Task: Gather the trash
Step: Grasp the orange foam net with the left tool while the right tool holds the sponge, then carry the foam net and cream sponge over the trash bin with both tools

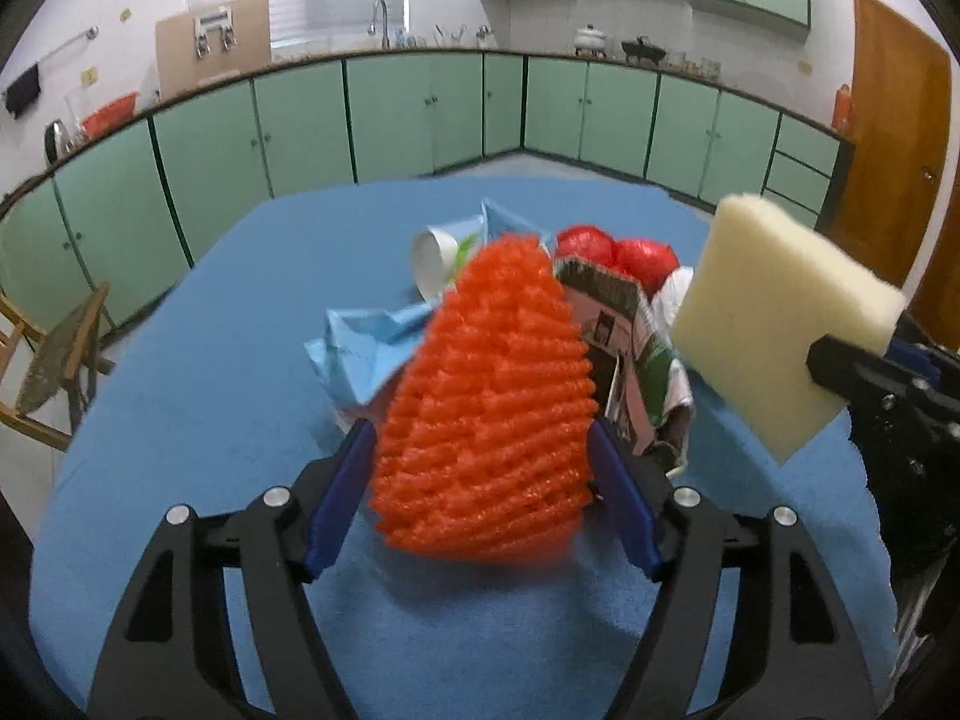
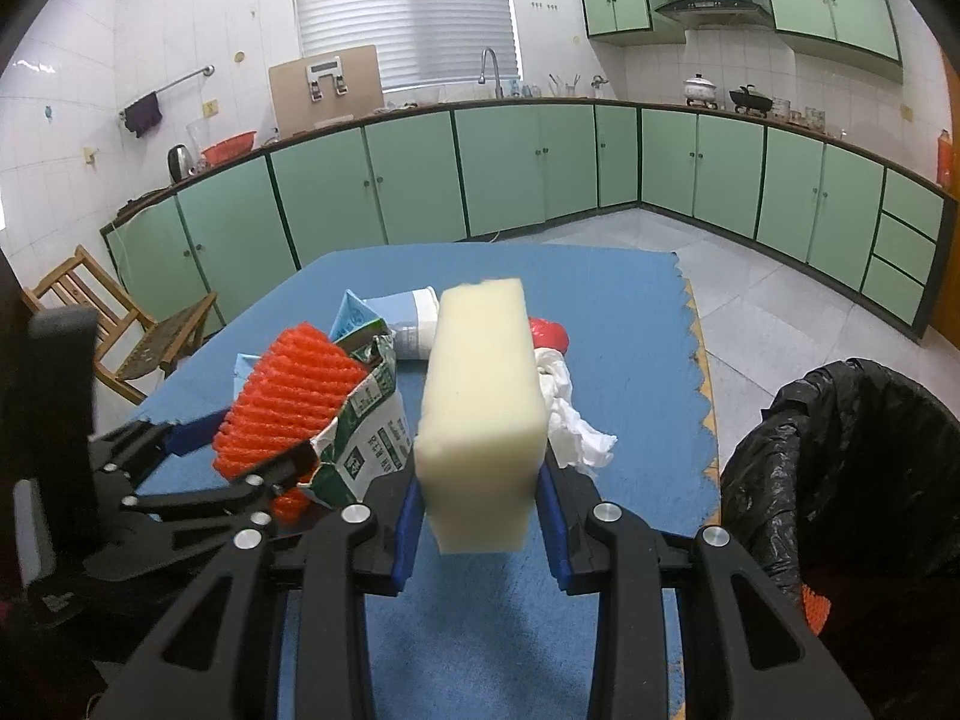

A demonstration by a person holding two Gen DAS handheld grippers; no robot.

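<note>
Trash [image 1: 624,324] lies in a loose heap on the blue-covered bench [image 1: 198,420], just ahead of both tools, and two pieces of it are up between the jaws.

The left hand-held gripper [image 1: 480,444] has its jaws standing wide. An orange foam net [image 1: 492,396] fills the gap between the blue pads [image 1: 345,480], its sides right beside them, and its lower edge is blurred. It sits over the bench with the heap directly beyond it.

The right hand-held gripper [image 2: 479,480] is held to the right of the left one, jaws drawn in narrow and clamped on a cream foam block [image 2: 480,396]. The block stands upright on its end between the pads, clear of the bench.

Just beyond the left tool's fingertips a crushed green-and-white carton [image 2: 366,438] leans against the net's right side. To the left of the net is a crumpled pale blue paper [image 1: 360,348]. Further ahead a white paper cup [image 1: 435,258] lies on its side, and right of it are two shiny red lumps [image 1: 612,255]. Crumpled white tissue [image 2: 576,426] lies just past the right tool's right finger, close beside the block.

To the right of the right tool, off the bench edge and lower down, stands a bin with a black liner [image 2: 840,450]; something orange [image 2: 816,606] shows inside it. Far off to the left is a wooden chair [image 1: 54,360], and green cabinets [image 1: 390,114] run along the walls ahead.
</note>
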